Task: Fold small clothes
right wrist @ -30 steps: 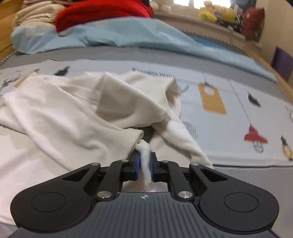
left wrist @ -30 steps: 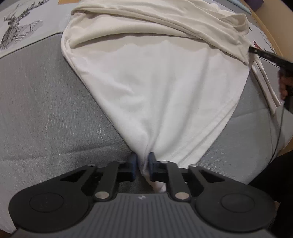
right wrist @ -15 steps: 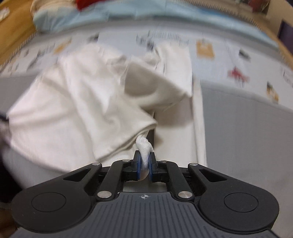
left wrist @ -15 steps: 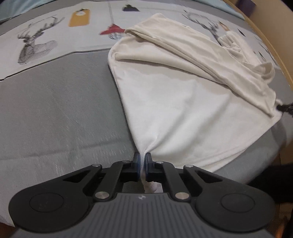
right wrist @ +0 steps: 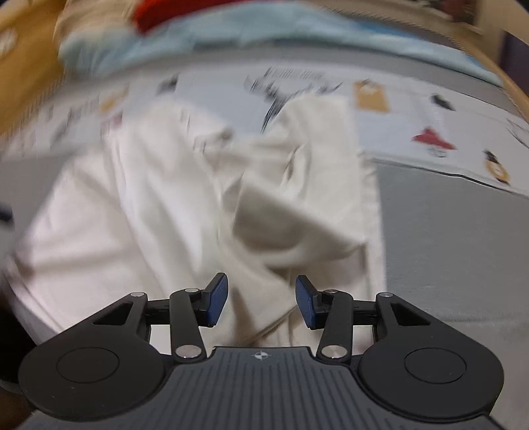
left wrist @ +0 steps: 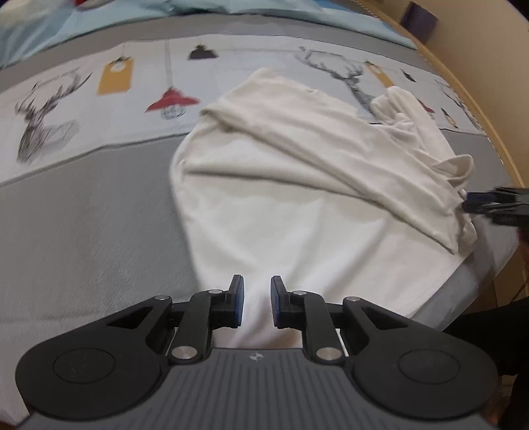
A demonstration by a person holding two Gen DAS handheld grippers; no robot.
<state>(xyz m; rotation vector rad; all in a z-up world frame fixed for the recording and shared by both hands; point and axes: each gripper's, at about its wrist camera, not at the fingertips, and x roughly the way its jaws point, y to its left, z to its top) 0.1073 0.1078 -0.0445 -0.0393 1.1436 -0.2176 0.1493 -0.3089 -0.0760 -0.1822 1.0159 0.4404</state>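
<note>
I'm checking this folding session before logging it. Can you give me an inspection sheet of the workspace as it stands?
Surface: bed cover, grey with a printed band of deer, lamps and tags.
Job's things: cream garment lying rumpled, its upper part bunched in folds, not yet folded neatly.
Clutter: red fabric and a light blue blanket at the far end, blurred.
Grippers: left gripper and right gripper have jaws that have just been opening; cloth lies below both, gripped by neither.
Cables: nothing seen.
Surroundings: wooden bed edge along the right.
</note>
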